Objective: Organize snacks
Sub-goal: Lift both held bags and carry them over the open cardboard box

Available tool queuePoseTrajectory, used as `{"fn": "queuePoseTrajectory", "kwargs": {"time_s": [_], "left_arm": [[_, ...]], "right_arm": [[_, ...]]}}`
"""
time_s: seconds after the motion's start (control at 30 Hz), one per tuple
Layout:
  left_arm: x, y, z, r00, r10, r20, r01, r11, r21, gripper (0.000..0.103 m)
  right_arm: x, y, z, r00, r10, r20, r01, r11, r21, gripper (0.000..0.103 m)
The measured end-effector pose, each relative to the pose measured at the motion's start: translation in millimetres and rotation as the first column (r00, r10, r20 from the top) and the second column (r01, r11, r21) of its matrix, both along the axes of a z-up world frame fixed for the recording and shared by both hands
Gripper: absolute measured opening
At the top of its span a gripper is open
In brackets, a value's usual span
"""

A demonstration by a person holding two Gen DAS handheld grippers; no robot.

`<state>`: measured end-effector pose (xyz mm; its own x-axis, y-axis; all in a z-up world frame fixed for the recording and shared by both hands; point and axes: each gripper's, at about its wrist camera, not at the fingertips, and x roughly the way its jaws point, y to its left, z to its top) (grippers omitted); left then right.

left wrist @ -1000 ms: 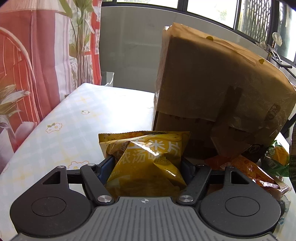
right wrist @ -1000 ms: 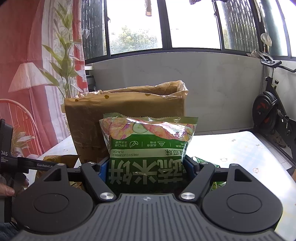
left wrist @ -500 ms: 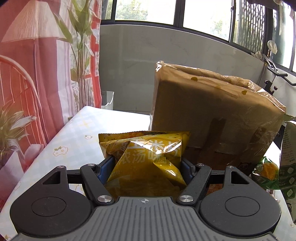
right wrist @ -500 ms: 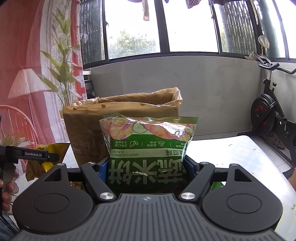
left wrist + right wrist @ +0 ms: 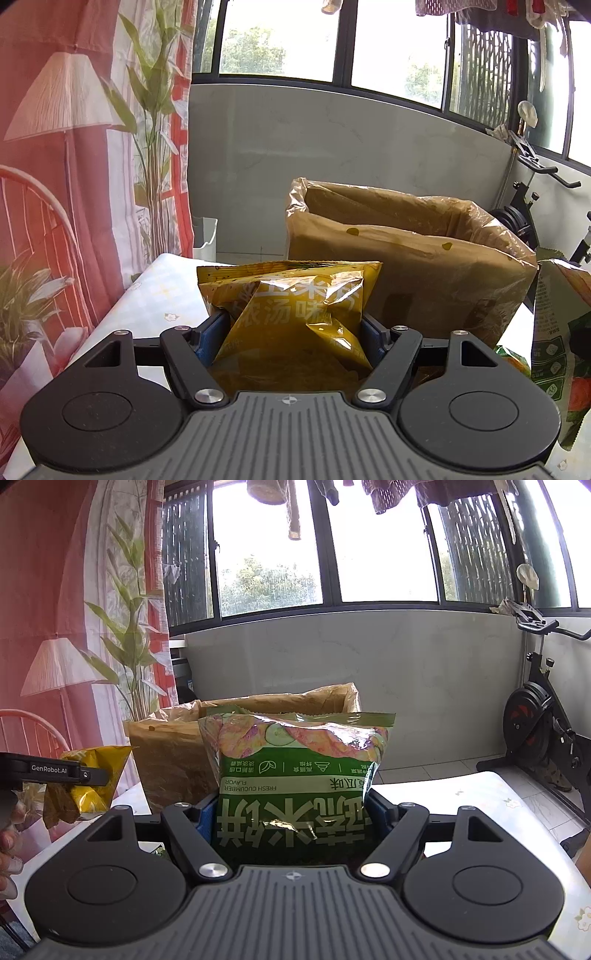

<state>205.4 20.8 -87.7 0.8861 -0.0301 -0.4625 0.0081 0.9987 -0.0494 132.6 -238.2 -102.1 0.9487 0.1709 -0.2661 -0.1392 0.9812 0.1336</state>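
Lined box [image 5: 406,258] sits ahead of both tools, centre-right in the left view and centre-left in the right view, long axis running left to right, mouth open upward. Its rim is now about level with both bags; a second ago the left camera was looking at the box's side wall from below, so you've raised both. Green cucumber bag [image 5: 299,786] is pinched upright in your right gripper [image 5: 291,812], fingers closed on its lower half, directly in front of the box, looks nearer. Yellow bag [image 5: 291,314] is clamped likewise in your left gripper [image 5: 291,332], box up and right of it. Surface [image 5: 162,302] lies below.
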Motion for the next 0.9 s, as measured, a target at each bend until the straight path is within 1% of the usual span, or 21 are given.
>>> {"fn": "queuePoseTrajectory", "kwargs": {"time_s": [0.3, 0.6, 0.9], "left_arm": [[-1.3, -8.2, 20.2, 0.999, -0.016, 0.033, 0.016, 1.0, 0.0, 0.076], [-3.7, -11.0, 30.5, 0.998, -0.03, 0.059, 0.03, 1.0, -0.006, 0.076], [-3.7, -13.1, 47.7, 0.994, -0.051, 0.095, 0.052, 0.999, -0.007, 0.076]], "right_arm": [[2.3, -5.7, 9.0, 1.0, 0.009, 0.022, -0.009, 1.0, 0.007, 0.077], [6.0, -9.1, 18.9, 0.999, 0.015, 0.043, -0.015, 1.0, 0.008, 0.077], [15.4, -12.2, 32.9, 0.998, 0.03, 0.064, -0.03, 0.999, 0.01, 0.077]]}}
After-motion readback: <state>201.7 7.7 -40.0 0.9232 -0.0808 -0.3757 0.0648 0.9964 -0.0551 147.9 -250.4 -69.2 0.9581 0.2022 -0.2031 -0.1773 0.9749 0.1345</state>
